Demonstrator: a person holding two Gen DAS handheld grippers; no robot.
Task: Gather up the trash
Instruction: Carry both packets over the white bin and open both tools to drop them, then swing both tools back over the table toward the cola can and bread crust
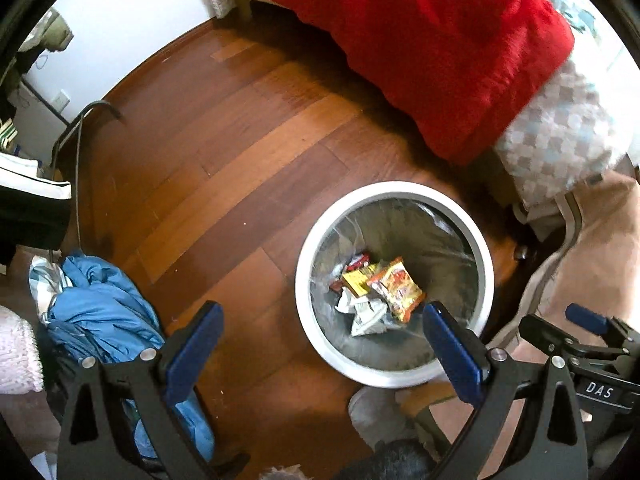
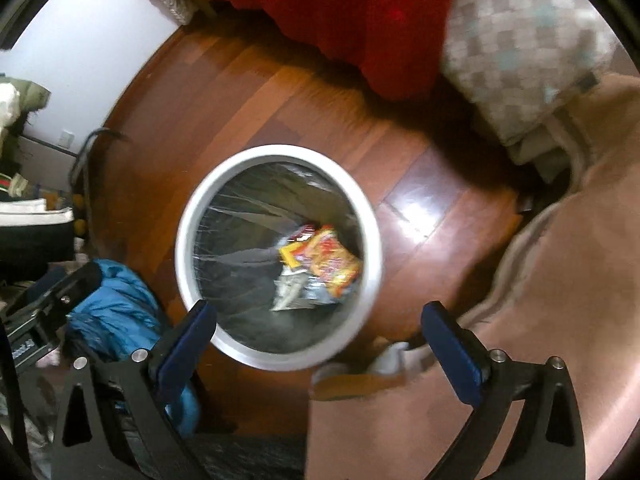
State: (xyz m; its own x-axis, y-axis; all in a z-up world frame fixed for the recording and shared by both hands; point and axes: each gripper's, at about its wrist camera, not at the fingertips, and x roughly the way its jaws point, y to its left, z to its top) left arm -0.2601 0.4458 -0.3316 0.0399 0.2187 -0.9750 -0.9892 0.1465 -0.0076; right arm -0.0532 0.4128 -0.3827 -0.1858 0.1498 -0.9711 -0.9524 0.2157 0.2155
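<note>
A round white trash bin (image 1: 310, 312) with a clear liner stands on the wooden floor. It holds an orange-yellow snack wrapper (image 1: 398, 288), a yellow packet (image 1: 356, 282) and crumpled paper (image 1: 366, 314). My left gripper (image 1: 324, 344) is open and empty, above the bin's near left side. In the right wrist view the bin (image 2: 184, 264) and the wrapper (image 2: 334, 264) lie below. My right gripper (image 2: 320, 340) is open and empty over the bin's near rim. The right gripper also shows at the left wrist view's right edge (image 1: 588, 320).
A bed with a red blanket (image 1: 440, 52) and a checked cover (image 1: 556, 140) stands beyond the bin. A blue garment (image 1: 104, 316) lies on the floor at left. A pinkish cloth (image 2: 540, 320) lies at right. Shoes (image 1: 28, 176) and cables sit by the left wall.
</note>
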